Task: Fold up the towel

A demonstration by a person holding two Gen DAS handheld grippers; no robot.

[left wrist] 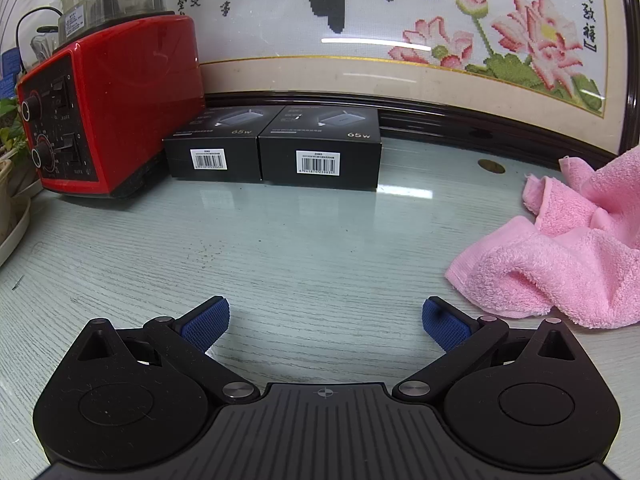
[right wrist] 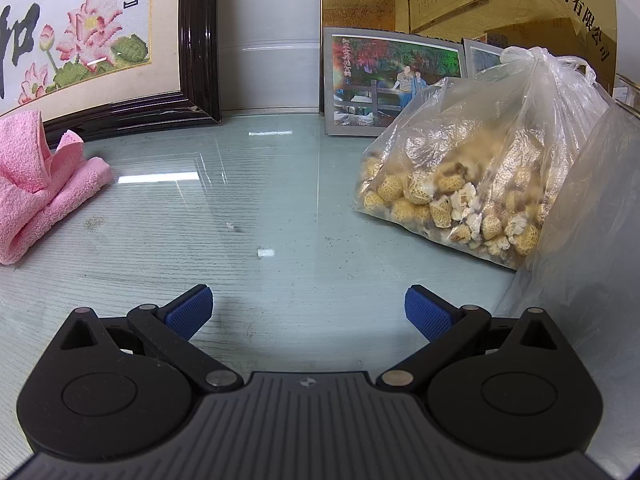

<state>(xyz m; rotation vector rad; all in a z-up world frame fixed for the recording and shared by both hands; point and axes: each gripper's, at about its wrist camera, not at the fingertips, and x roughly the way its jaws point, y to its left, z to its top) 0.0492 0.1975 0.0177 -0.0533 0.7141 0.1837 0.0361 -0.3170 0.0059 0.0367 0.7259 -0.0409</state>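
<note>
Red blender [left wrist: 108, 108] w/ two black boxes [left wrist: 276, 146]; popcorn bag [right wrist: 480, 168].

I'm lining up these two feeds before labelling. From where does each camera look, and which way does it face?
Left wrist: sits on the left gripper, looks forward over the table at two black boxes and a red blender; its open blue-padded fingers show.
Right wrist: sits on the right gripper, faces a plastic bag; its open fingers show.
Shared: pink towel, framed embroidery.

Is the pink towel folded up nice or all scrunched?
Scrunched. The pink towel lies in a lumpy heap on the table, corners sticking up, no flat neat layers. Neither claw touches it.
</note>
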